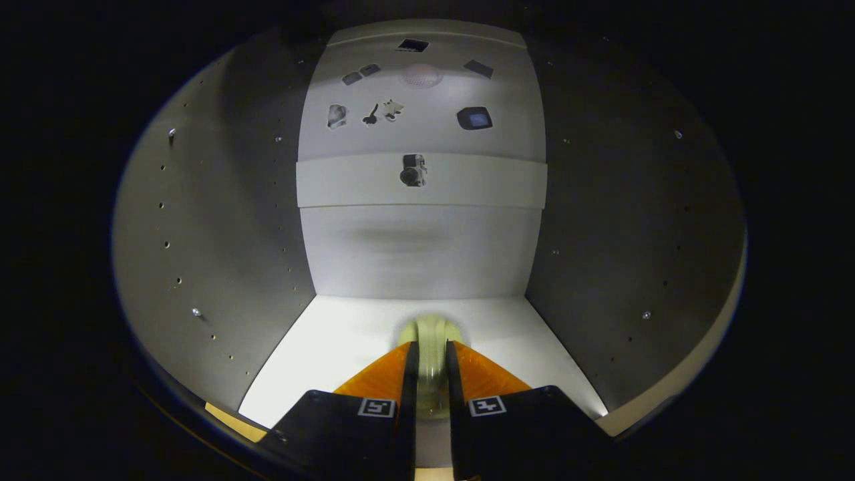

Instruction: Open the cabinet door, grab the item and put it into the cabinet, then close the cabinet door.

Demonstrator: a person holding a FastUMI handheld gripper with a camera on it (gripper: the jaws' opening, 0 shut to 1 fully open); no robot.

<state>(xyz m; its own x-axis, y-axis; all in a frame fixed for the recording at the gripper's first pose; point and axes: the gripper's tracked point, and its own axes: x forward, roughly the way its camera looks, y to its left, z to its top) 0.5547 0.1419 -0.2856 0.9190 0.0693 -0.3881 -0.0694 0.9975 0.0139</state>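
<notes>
Pinching a pale yellowish item (433,347) between its two fingers, the gripper (432,354) reaches into the open cabinet (220,267), its fingers drawn close together with only the narrow item filling the gap, both pressing on its sides. The item looks like a small rounded, translucent piece; its exact kind is hard to tell, and its rounded far end pokes out just past the fingertips. It hangs over or rests on the white cabinet floor (320,347), which of the two is not clear, about midway between the two side walls. To either side rise the grey inner walls, dotted with rows of small shelf-pin holes (165,244) and a few bright screw heads. Beyond the fingers stands the lit back panel (421,260), with a soft shadow across its middle. Higher up a white shelf edge (421,182) crosses the cabinet, and above it several small dark shapes (474,118) show against the pale surface, too small to identify.
</notes>
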